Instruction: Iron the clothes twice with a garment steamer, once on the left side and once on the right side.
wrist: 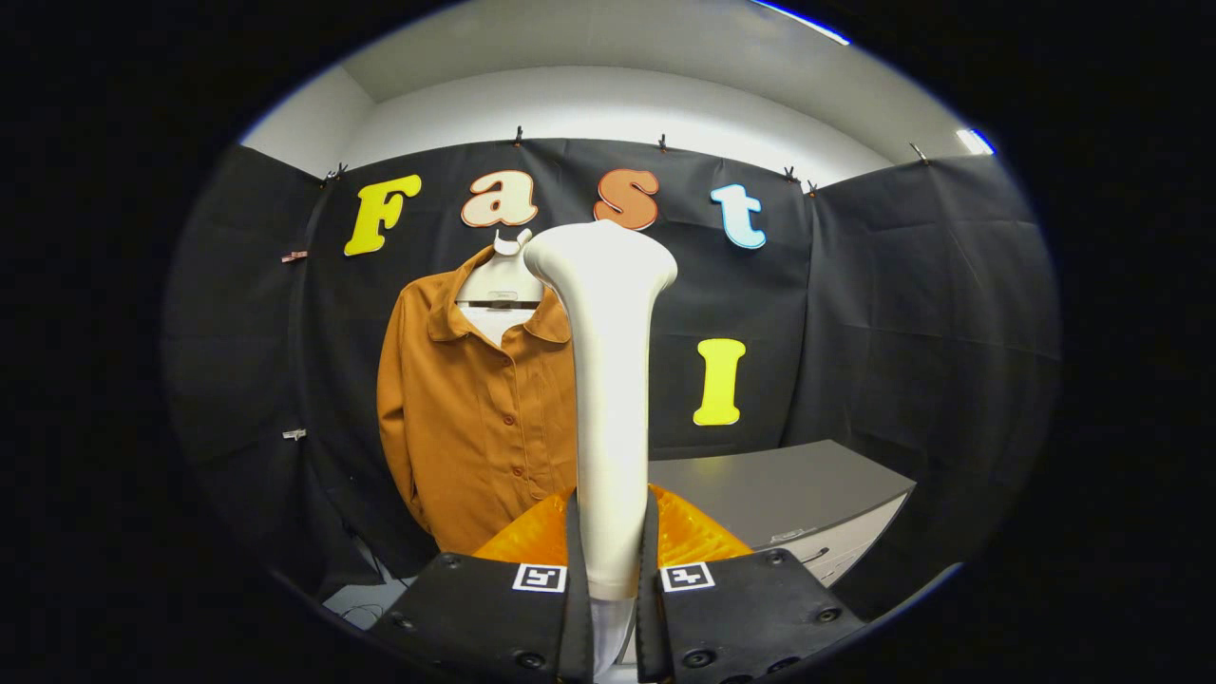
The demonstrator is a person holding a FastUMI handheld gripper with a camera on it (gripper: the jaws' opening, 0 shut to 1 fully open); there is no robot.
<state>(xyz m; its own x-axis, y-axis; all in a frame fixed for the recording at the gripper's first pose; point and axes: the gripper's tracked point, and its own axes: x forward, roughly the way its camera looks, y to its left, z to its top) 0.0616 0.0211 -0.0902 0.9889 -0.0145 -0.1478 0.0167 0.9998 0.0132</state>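
A white garment steamer (608, 380) stands upright between my two fingers, its flared head up at the top. My gripper (611, 541) is shut on the steamer's handle, both fingers pressing its sides. Beyond the steamer an orange-brown button shirt (470, 418) hangs on a white hanger (502, 275) against the black cloth wall. The shirt's right side is hidden behind the steamer. The steamer's head sits level with the shirt's collar, apart from the cloth.
A grey cabinet (807, 494) with a flat top stands to the right of the shirt, below the wall. Black cloth walls close in left, back and right. A cable (366, 560) runs down near the floor, left of my fingers.
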